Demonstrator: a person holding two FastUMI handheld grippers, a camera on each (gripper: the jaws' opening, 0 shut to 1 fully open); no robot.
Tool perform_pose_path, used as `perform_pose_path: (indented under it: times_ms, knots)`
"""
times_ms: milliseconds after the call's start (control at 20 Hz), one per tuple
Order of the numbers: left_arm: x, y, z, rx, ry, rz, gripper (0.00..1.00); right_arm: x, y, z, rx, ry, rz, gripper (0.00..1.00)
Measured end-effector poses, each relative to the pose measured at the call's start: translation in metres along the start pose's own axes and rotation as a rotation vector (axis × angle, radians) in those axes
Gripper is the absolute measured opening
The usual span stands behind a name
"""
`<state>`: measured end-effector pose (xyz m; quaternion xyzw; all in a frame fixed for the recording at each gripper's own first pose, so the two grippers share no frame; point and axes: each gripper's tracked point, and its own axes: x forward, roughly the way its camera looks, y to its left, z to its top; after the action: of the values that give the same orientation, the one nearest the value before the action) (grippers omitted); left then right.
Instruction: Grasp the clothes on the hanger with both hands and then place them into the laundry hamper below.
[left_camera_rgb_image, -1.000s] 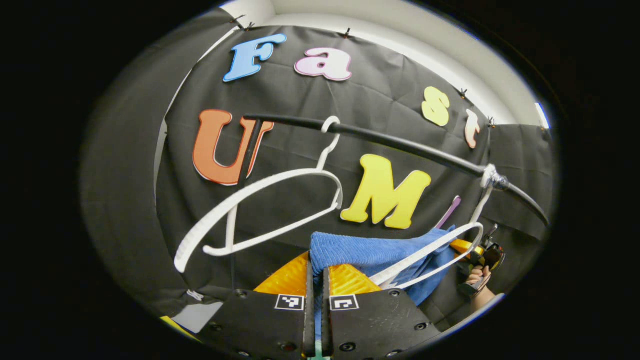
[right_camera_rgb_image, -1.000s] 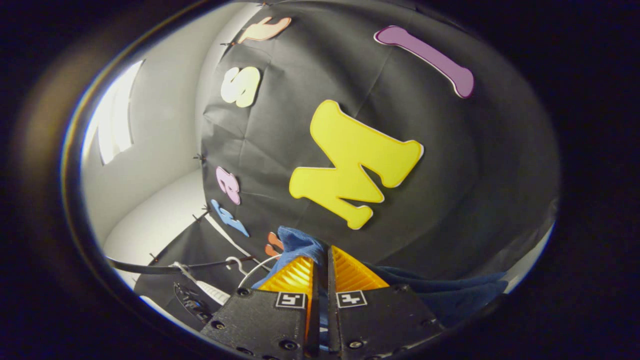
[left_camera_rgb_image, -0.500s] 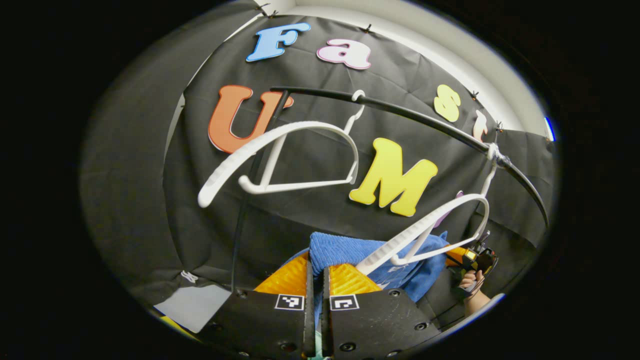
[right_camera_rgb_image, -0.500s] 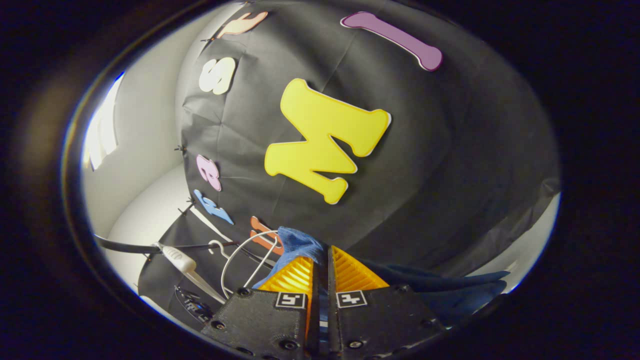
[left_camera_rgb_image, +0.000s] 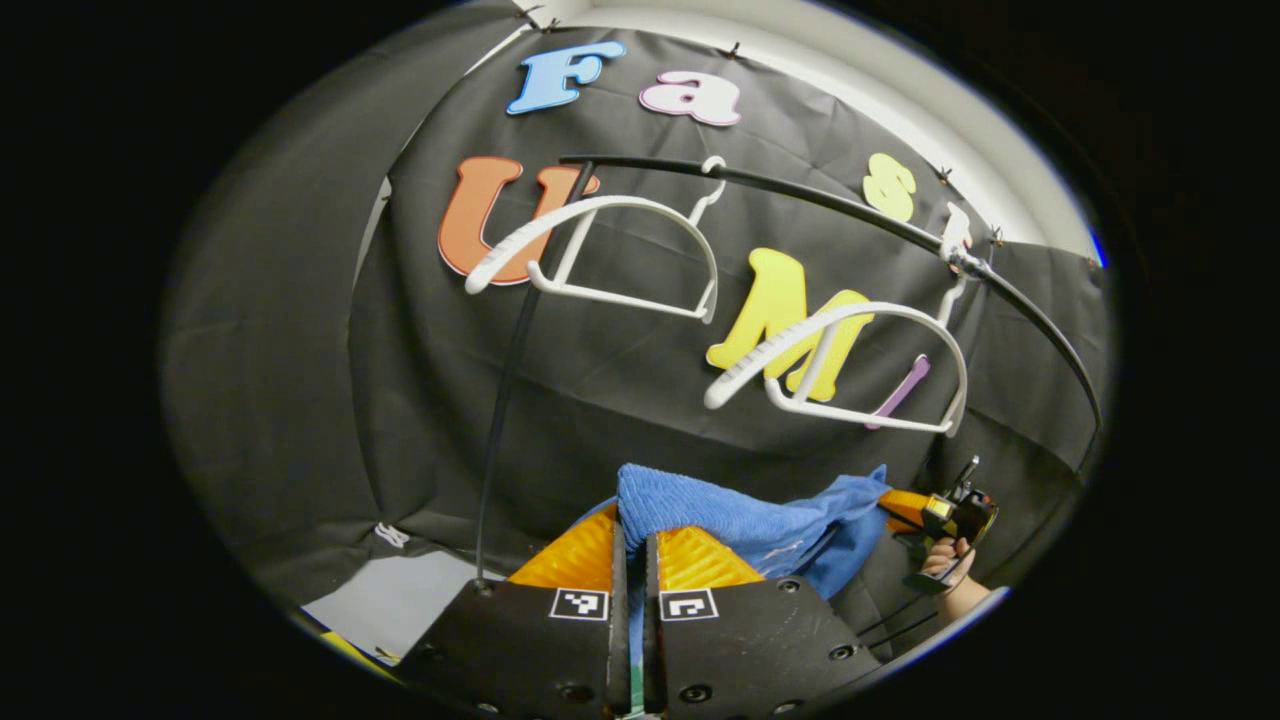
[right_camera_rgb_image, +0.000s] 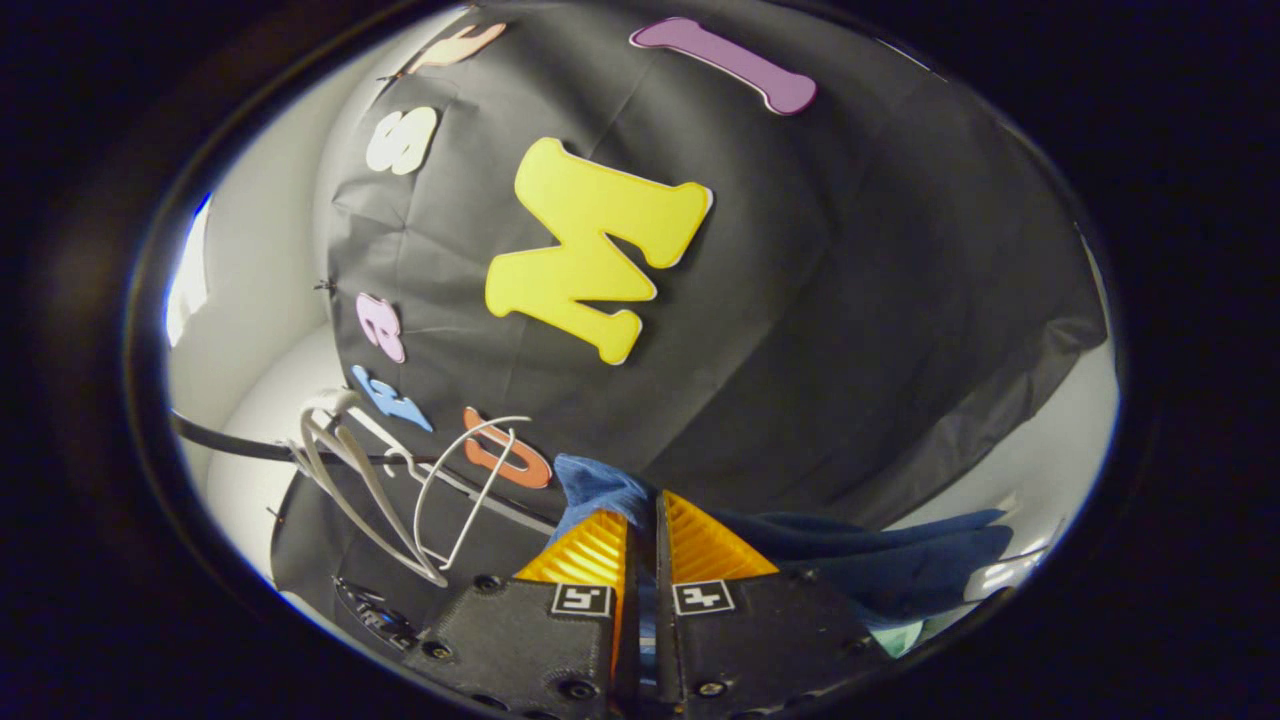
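Note:
A blue garment (left_camera_rgb_image: 740, 515) stretches between both grippers, off the hangers. My left gripper (left_camera_rgb_image: 630, 540) is shut on its left edge, with cloth bunched above the orange fingers (left_camera_rgb_image: 578, 555). In the left gripper view the right gripper (left_camera_rgb_image: 940, 512) sits at the lower right, held by a hand (left_camera_rgb_image: 950, 570), pinching the other end. In the right gripper view my right gripper (right_camera_rgb_image: 640, 530) is shut on the blue garment (right_camera_rgb_image: 860, 560), which trails to the right. Two bare white hangers (left_camera_rgb_image: 600, 255) (left_camera_rgb_image: 850, 365) hang from the black rail (left_camera_rgb_image: 830, 205) above the cloth.
The rail's black upright pole (left_camera_rgb_image: 500, 400) runs down left of my left gripper. A pale floor patch (left_camera_rgb_image: 390, 600) and a yellow edge (left_camera_rgb_image: 350, 650) lie at the lower left. In the right gripper view the hangers (right_camera_rgb_image: 400, 480) sit at the lower left.
The garment has come off the right hanger, which has swung up bare. Both grippers have moved down with the cloth; the hangers and rail now stand higher in the left gripper view.

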<state>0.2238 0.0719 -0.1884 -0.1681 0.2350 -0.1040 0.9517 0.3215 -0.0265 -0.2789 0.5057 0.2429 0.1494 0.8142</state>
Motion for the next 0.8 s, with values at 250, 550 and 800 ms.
perform_pose_path:
  times_ms: [250,550,800]
  knots:
    - [-0.025,-0.024,-0.014,0.021,-0.004,-0.033,0.05,-0.03,-0.004,-0.045,-0.004,0.019,-0.045,0.08]
    - [-0.053,-0.065,-0.034,0.092,0.018,-0.108,0.05,-0.06,0.017,-0.112,-0.067,0.092,-0.059,0.08]
    - [-0.062,-0.105,-0.035,0.142,0.015,-0.187,0.05,-0.054,0.073,-0.16,-0.113,0.177,0.034,0.08]
